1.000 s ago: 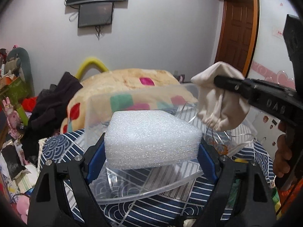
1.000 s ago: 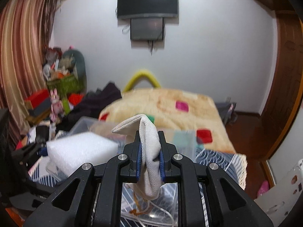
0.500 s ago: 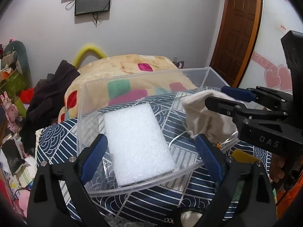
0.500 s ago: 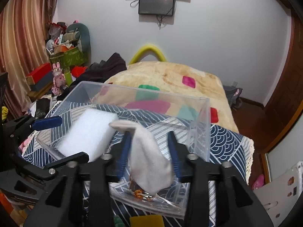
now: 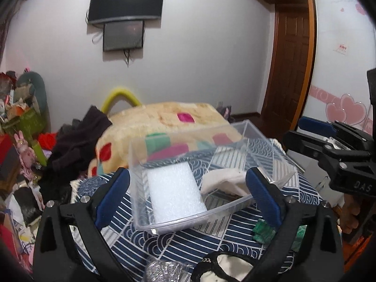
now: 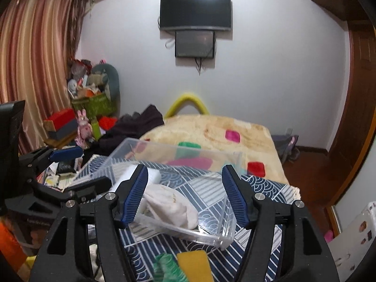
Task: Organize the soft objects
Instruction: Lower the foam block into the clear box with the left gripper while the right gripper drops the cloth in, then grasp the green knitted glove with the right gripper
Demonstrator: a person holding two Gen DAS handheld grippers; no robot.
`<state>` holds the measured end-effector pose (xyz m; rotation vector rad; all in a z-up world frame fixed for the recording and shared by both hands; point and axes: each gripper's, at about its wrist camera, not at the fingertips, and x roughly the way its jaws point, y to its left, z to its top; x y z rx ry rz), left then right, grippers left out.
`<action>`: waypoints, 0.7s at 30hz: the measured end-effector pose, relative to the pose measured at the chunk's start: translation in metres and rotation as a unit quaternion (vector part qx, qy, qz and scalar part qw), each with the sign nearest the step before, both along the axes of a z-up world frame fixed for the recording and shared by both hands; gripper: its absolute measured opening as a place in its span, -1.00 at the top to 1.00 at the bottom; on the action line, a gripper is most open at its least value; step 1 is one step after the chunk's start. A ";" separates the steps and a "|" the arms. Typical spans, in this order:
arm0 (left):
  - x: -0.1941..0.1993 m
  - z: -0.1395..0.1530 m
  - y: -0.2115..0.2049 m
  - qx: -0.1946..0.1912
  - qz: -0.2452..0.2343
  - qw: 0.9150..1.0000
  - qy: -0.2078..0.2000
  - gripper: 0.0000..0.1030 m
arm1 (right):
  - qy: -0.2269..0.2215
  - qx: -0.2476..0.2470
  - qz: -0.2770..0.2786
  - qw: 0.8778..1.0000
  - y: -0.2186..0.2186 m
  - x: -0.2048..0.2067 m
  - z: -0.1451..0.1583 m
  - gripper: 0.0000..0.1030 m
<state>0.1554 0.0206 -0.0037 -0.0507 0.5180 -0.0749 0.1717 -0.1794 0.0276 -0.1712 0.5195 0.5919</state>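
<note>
Foam block (image 5: 175, 191) on patterned cloth (image 5: 211, 237).

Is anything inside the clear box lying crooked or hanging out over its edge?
Nothing stands out. The white foam block lies flat on the floor of the clear box, and the cream cloth pouch lies slumped beside it, within the walls. Both grippers, left and right, are open and empty.

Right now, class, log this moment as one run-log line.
left hand-held gripper: open, empty | right hand-held gripper: open, empty | foam block, cloth pouch: inside clear bin
</note>
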 end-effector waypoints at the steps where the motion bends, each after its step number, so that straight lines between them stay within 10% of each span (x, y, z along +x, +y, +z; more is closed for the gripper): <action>1: -0.006 0.004 0.001 0.002 0.001 1.000 -0.008 -0.98 | -0.007 0.003 0.000 1.000 -0.001 -0.006 0.002 -0.23; 9: -0.047 0.004 0.011 0.013 0.019 0.999 -0.033 -0.99 | -0.030 0.017 -0.014 0.999 -0.005 -0.033 -0.006 -0.26; 21: -0.064 -0.060 0.041 -0.007 0.046 0.998 0.045 -0.99 | 0.022 0.000 -0.035 0.999 -0.009 -0.051 -0.058 -0.27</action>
